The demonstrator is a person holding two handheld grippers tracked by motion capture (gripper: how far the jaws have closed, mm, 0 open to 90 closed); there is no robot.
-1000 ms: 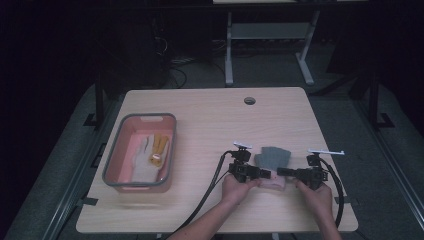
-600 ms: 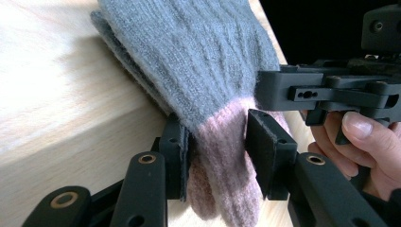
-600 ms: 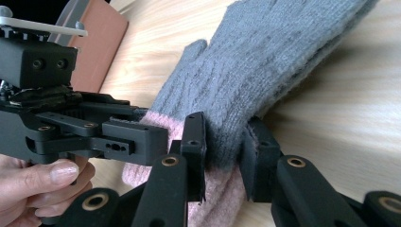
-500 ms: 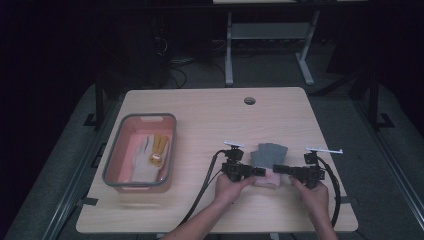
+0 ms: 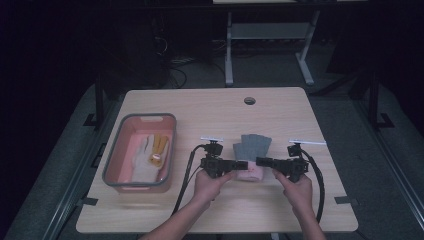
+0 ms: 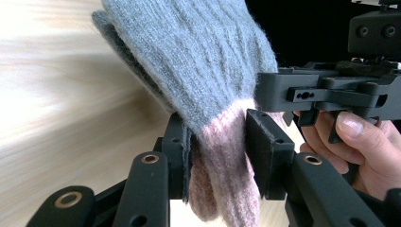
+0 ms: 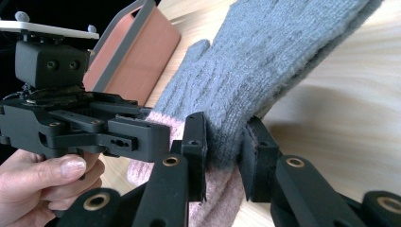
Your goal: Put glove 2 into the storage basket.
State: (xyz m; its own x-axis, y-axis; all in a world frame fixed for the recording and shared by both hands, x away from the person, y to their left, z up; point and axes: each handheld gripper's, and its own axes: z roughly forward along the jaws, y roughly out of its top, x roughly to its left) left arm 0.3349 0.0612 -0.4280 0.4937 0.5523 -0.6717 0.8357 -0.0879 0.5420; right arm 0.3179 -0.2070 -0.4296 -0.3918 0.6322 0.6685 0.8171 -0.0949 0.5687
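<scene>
Both tongs clamp grey glove (image 5: 252,150) cuff | left (image 5: 243,164) | right (image 5: 261,161)

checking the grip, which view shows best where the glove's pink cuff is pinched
The left gripper view: the grey knitted glove with a pink cuff sits large between that claw's pads, which press on the cuff. The right gripper view shows the glove pinched near the grey-pink border, cuff partly hidden. The high view shows the glove small, between both claws.

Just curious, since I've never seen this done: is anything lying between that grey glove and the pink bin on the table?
Nothing visible: bare table top lies between the grey glove, held at its pink cuff by both hand-held grippers, and the pink bin, which already holds other gloves.
</scene>
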